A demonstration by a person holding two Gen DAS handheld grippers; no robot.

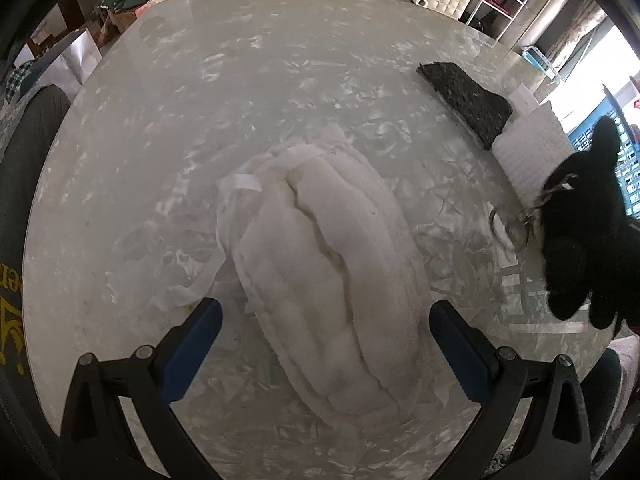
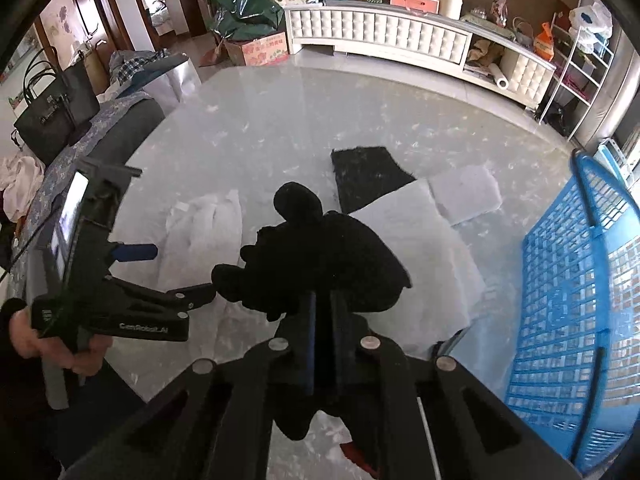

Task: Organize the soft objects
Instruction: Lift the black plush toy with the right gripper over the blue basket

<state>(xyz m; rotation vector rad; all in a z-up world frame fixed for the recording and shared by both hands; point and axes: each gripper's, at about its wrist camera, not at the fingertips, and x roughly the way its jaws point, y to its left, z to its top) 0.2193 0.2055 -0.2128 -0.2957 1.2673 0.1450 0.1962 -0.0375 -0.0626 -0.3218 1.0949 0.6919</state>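
A white quilted soft pad (image 1: pixel 332 248) lies on the glossy round table (image 1: pixel 200 100). My left gripper (image 1: pixel 326 310) stands open just above its near end, blue pads on either side and touching nothing. In the right wrist view the left gripper (image 2: pixel 182 270) shows at the left, held by a hand (image 2: pixel 28 336), beside the white pad (image 2: pixel 208 232). My right gripper (image 2: pixel 324 300) is shut on a black plush toy (image 2: pixel 320 256) lifted off the table. The same toy (image 1: pixel 580 240) hangs at the right of the left wrist view, with a metal key ring (image 1: pixel 508 224) dangling from it.
A dark rough pad (image 2: pixel 368 176) and two white foam sheets (image 2: pixel 424 240) (image 2: pixel 464 192) lie past the toy. A blue slatted basket (image 2: pixel 572 300) stands at the table's right edge. A chair with a handbag (image 2: pixel 52 112) is at the left, and a white cabinet (image 2: pixel 400 36) behind.
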